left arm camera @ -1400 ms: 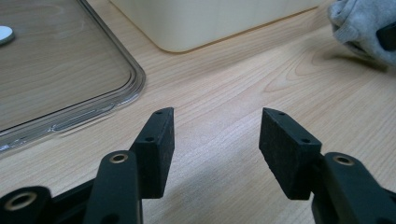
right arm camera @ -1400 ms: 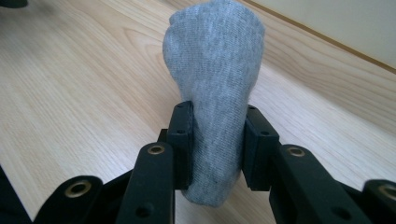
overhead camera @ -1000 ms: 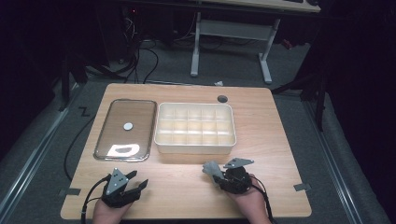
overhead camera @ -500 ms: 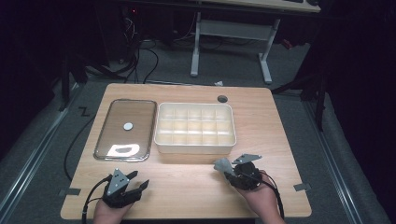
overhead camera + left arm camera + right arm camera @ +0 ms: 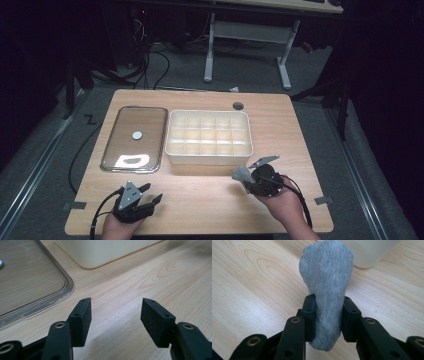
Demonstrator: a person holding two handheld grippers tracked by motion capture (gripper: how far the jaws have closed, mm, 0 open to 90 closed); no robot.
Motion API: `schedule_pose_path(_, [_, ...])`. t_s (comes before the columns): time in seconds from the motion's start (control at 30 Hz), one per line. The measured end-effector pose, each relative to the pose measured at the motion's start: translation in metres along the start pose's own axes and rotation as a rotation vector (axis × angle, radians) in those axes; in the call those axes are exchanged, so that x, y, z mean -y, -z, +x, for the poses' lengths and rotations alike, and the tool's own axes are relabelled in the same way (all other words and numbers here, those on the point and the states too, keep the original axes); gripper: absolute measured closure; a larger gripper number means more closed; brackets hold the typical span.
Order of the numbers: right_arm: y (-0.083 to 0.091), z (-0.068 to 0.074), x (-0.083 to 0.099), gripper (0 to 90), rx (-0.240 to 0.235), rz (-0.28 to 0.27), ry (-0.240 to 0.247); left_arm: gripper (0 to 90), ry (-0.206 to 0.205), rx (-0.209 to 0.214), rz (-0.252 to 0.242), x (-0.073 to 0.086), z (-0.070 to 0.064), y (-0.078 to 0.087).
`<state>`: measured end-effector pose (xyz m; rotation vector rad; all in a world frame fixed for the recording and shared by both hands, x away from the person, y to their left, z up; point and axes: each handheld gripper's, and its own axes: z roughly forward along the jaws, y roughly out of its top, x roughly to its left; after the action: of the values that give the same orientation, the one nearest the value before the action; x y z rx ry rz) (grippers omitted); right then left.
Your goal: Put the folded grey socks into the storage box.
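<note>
My right gripper (image 5: pixel 326 315) is shut on a rolled grey sock (image 5: pixel 327 287), which sticks out past the jaws toward the cream box. From above, that right gripper (image 5: pixel 248 181) holds the grey sock (image 5: pixel 243 174) just below the front right corner of the cream divided box (image 5: pixel 209 155). My left gripper (image 5: pixel 150 194) rests near the table's front left edge. Its jaws stand wide apart over bare wood, so the left gripper (image 5: pixel 115 312) is open with nothing between them.
A clear flat lid (image 5: pixel 113 152) with a small white disc (image 5: pixel 137 134) on it lies left of the box; its corner (image 5: pixel 65 287) is close ahead of my left gripper. The box has several compartments. A round grommet hole (image 5: pixel 238 105) sits at the table's far edge.
My right gripper has shifted a little to the right and lifted closer to the box's front right corner, with the grey sock in it. The left gripper has stayed put.
</note>
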<state>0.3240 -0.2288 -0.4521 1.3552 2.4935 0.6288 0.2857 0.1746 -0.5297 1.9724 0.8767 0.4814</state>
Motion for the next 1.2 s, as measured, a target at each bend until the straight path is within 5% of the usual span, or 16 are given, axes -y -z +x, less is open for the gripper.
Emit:
schedule_pose_path(0.27, [0.017, -0.003, -0.019, 69.5, -0.022, -0.006, -0.005, 42.3, -0.001, 0.005, -0.002, 0.001, 0.000, 0.001])
schedule_pose_path(0.43, [0.027, -0.009, -0.036, 69.6, 0.029, -0.005, -0.006, 42.2, -0.008, 0.001, 0.006, 0.001, -0.003, 0.000])
schedule_pose_path(0.63, [0.032, -0.021, -0.060, 69.7, 0.036, 0.003, -0.028, 42.2, -0.014, 0.004, 0.017, 0.002, -0.006, -0.001])
schedule_pose_path(1.2, [0.008, -0.044, -0.111, 69.9, 0.072, 0.119, -0.028, 42.2, -0.004, -0.003, -0.013, 0.002, -0.003, 0.004])
